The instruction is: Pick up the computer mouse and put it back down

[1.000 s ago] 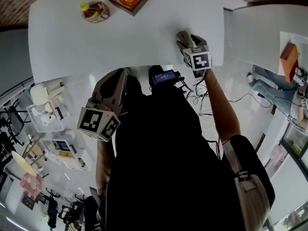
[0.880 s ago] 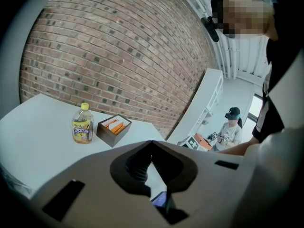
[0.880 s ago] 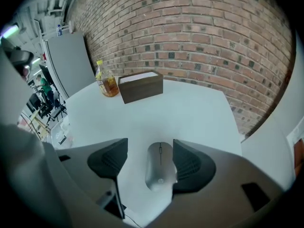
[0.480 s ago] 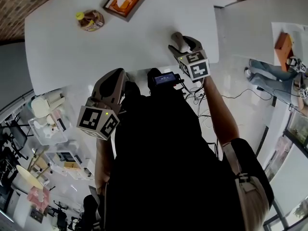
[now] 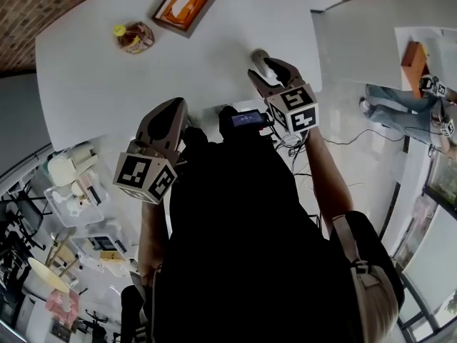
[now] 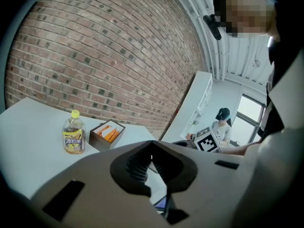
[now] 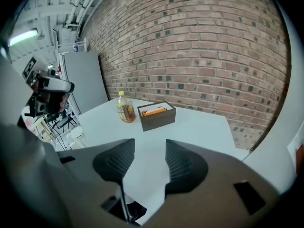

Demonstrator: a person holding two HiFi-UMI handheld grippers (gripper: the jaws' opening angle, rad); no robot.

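A small grey rounded object, apparently the computer mouse, lies on the white table near its front right edge. My right gripper hangs above and just in front of it. Its jaws are closing with nothing between them. In the right gripper view, the right gripper frames only bare tabletop and the mouse is hidden below. My left gripper hovers at the table's front edge, left of my body. In the left gripper view, the left gripper has its jaw tips together and holds nothing.
A yellow-capped drink bottle and a brown box of orange items stand at the table's far side. A second white table is to the right, with another person there. Cables and storage clutter cover the floor.
My right gripper has risen off the table and drawn back toward my body, and its jaws have narrowed. The grey object has stayed on the table. The left gripper has barely moved.
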